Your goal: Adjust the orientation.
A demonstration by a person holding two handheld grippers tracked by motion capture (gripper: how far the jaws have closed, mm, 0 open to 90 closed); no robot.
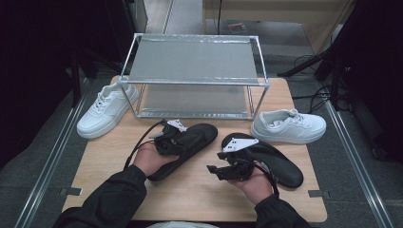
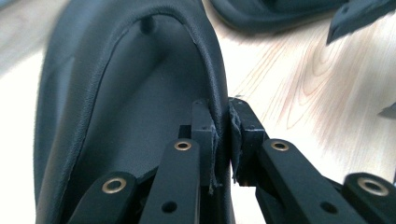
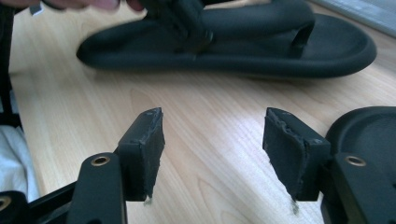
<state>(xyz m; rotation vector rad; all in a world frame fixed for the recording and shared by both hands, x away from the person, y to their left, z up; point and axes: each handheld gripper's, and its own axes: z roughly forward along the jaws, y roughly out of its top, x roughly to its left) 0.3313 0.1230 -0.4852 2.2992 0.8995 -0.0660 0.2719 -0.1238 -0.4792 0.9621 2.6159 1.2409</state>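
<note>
Two black sandals on the table (image 1: 199,190). My left tongs (image 2: 222,140) pinch the left sandal's (image 1: 190,142) strap edge. My right tongs (image 3: 212,154) gape over wood beside the right sandal (image 1: 280,164).

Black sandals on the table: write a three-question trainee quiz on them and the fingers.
1. True or false: the left gripper is shut on the left sandal's strap.
2. Which gripper has nothing between its fingers? A) left B) right
3. What stands behind the sandals, between the two white sneakers?

Key: 1 true. 2 B, the right gripper is open over bare table. 3 the metal shelf rack.
</note>
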